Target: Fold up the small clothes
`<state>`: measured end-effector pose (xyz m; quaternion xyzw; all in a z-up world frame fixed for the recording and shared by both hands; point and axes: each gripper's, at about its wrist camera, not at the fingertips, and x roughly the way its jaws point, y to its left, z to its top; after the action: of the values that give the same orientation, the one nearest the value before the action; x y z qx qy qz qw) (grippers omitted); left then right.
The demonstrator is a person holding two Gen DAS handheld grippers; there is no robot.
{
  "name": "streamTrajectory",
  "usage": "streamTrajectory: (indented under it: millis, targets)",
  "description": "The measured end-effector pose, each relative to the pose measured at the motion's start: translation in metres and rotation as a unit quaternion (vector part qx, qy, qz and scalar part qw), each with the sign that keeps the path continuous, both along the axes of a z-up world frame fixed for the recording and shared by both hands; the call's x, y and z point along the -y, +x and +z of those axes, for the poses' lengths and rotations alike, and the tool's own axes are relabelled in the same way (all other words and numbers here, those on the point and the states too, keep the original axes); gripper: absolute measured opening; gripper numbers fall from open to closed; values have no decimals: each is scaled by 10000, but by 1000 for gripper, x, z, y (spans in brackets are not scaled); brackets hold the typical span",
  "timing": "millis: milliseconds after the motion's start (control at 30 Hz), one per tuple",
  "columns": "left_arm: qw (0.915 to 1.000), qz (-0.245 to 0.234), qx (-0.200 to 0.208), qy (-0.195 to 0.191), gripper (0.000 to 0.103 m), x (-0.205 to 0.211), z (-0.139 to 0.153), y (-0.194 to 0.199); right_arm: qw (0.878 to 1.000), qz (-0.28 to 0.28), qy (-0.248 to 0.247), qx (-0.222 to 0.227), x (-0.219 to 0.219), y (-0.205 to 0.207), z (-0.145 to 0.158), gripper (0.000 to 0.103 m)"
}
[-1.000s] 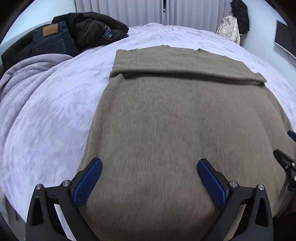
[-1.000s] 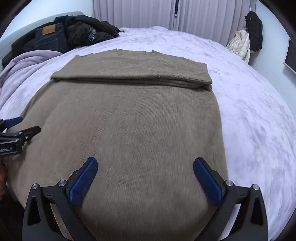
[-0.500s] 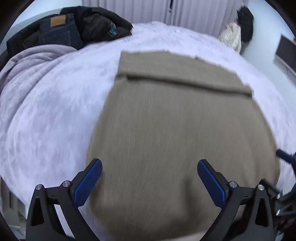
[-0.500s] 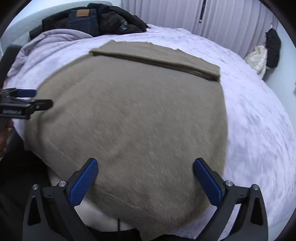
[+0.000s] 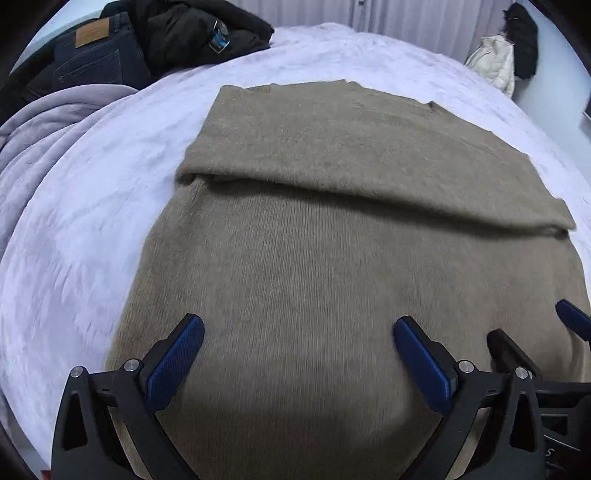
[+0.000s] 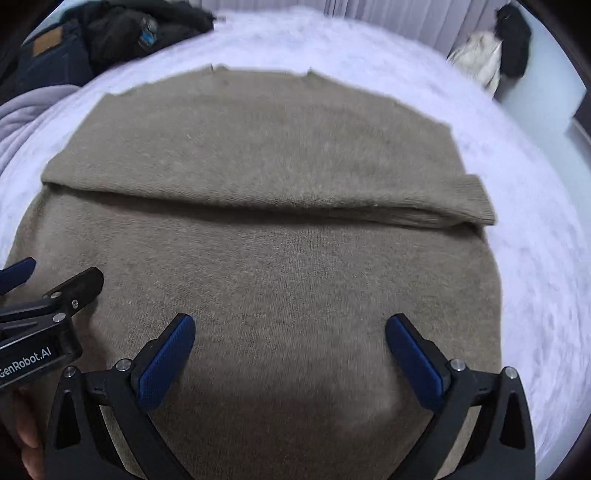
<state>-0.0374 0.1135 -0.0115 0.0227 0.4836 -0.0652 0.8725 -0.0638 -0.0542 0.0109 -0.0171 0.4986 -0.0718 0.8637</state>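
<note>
Tools: two. Left tool [image 5: 298, 332] hangs over the near part of the sweater with its blue pads spread wide apart, gripping nothing. Right tool [image 6: 290, 330] does the same, pads wide apart, empty.
Tools, side by side: the left tool shows at the left edge of the right wrist view, the right tool at the right edge of the left wrist view; the two are just beside each other.
Sweater: one, brown knit [image 5: 332, 266], lying flat on the bed. Its far part is folded toward the camera into a band that lies across the full width. One ribbed cuff [image 6: 480, 201] sticks out at the right end of that band.
Bed: one, covered in a pale lilac plush spread [image 5: 85, 206].
Blanket: one, lilac, bunched at the far left of the bed [image 5: 40, 129].
Dark clothes: one pile at the far left corner, jeans [image 5: 96, 59] with a tan patch and a black jacket [image 5: 192, 33].
Wall: two coats hang at the far right, one cream [image 5: 495, 66], one black [image 5: 522, 40].
Hand: part of one shows at the lower left of the right wrist view [image 6: 26, 435].
Change: half a second ago both tools were back by the near hem at the bed's edge; now both are further in over the sweater, and the fold looks nearer. Pads as wide as before.
</note>
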Motion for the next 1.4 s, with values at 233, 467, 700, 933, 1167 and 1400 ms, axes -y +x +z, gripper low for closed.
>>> streamTrajectory:
  millis: [233, 467, 700, 933, 1167, 1400]
  targets:
    - [9966, -540, 597, 178, 103, -20, -3, -79, 9964, 307, 11, 792, -10, -82, 4, 103]
    - [9945, -652, 759, 318, 103, -38, 0, -127, 9864, 1139, -57, 1186, -16, -158, 0, 103]
    - [9833, -1581, 691, 573, 103, -51, 10, -159, 9511, 2729, -1249, 726, -44, -220, -17, 103]
    - [9374, -3223, 1295, 266, 103, -29, 68, -150, 8998, 3910, -1245, 1482, -66, -228, 32, 103]
    - [9176, -3918, 79, 667, 103, 5, 14, -96, 9058, 4225, -324, 24, -57, -127, 14, 103]
    - [9139, -3955, 696, 588, 103, -76, -2, -141, 9060, 4214, -392, -36, 25, -174, 3, 103]
